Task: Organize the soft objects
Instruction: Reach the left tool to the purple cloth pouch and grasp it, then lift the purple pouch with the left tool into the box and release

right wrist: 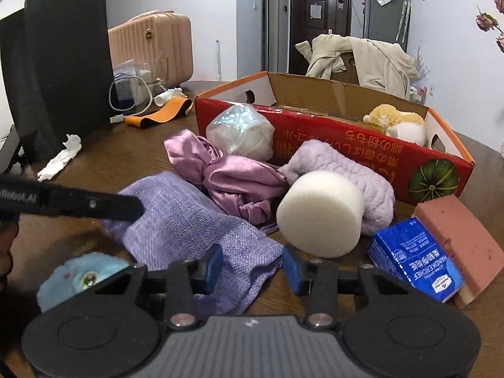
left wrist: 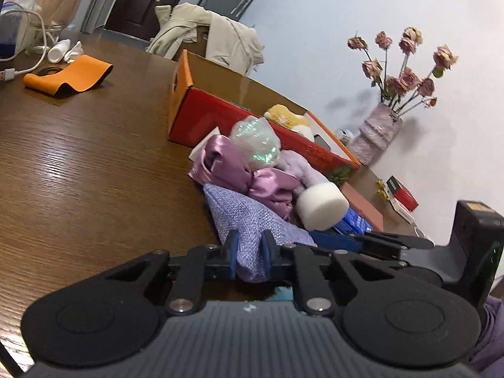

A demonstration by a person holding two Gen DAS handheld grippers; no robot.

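A lavender knit cloth (left wrist: pixel 252 220) (right wrist: pixel 189 220) lies on the wooden table in front of a red cardboard box (right wrist: pixel 346 145). My left gripper (left wrist: pixel 250 252) is shut on one edge of it. My right gripper (right wrist: pixel 252 267) straddles another corner, with the pads still apart and not pinching. Behind the cloth are a satin purple cloth (right wrist: pixel 226 173), a white foam cylinder (right wrist: pixel 321 214), a fluffy lilac towel (right wrist: pixel 346 167) and an iridescent wrapped ball (right wrist: pixel 239 132). A yellow plush (right wrist: pixel 393 119) sits inside the box. A blue plush (right wrist: pixel 78 277) lies near my right gripper.
A blue tissue pack (right wrist: pixel 412 261) and a pink sponge (right wrist: pixel 456 230) lie at the right. A black paper bag (right wrist: pixel 63 63), a crumpled tissue (right wrist: pixel 63 154), a cable and an orange strap (right wrist: pixel 163 110) are at the left. A vase of dried roses (left wrist: pixel 378 132) stands by the wall.
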